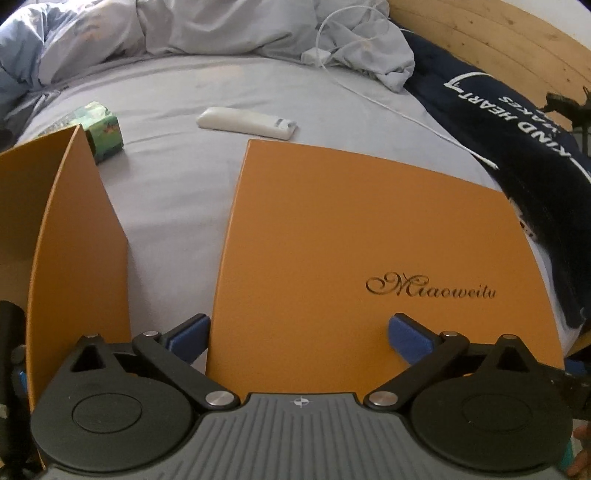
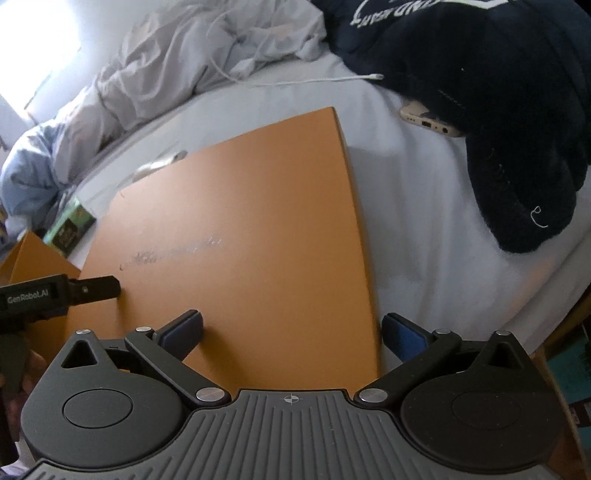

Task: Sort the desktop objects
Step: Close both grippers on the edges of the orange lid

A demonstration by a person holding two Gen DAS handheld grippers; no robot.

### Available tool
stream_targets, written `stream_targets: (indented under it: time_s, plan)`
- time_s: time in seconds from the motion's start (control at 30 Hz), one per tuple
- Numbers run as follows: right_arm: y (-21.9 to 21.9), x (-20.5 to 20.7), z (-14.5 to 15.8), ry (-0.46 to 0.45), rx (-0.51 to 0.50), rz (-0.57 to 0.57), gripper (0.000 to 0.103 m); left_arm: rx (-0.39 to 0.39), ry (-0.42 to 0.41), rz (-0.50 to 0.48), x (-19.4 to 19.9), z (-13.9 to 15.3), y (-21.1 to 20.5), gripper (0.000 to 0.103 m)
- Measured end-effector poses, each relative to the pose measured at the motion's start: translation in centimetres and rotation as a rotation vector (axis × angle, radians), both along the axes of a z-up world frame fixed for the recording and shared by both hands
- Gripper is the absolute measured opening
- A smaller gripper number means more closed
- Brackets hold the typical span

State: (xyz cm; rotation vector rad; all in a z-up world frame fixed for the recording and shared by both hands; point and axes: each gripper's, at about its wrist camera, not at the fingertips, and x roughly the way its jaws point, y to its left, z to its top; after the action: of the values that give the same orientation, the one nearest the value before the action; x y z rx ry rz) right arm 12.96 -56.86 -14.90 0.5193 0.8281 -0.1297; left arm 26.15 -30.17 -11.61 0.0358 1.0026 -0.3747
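An orange box lid [image 1: 369, 236] with "Miaoweitu" script lies flat on the grey bed sheet; it also shows in the right wrist view [image 2: 243, 236]. My left gripper [image 1: 299, 334] is open, its fingers straddling the lid's near left corner. My right gripper [image 2: 291, 332] is open over the lid's near right edge. The open orange box [image 1: 70, 236] stands at the left. A white remote [image 1: 247, 122] and a green packet [image 1: 103, 136] lie beyond on the sheet. The left gripper's body [image 2: 55, 291] shows at the left of the right wrist view.
A crumpled blue-grey duvet [image 1: 184, 33] fills the far side. A white charger with its cable [image 1: 369, 92] runs across the sheet. A dark navy garment [image 2: 498, 110] lies at the right, partly covering a gold phone [image 2: 428, 120]. A wooden headboard [image 1: 517, 44] stands behind.
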Motion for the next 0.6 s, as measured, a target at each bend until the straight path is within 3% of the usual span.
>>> stream_targets:
  time_s: [0.6]
  plan:
    - [0.5, 0.5, 1.1, -0.007, -0.025, -0.046, 0.103, -0.039, -0.017, 0.014, -0.7, 0.4, 1.1, 0.103]
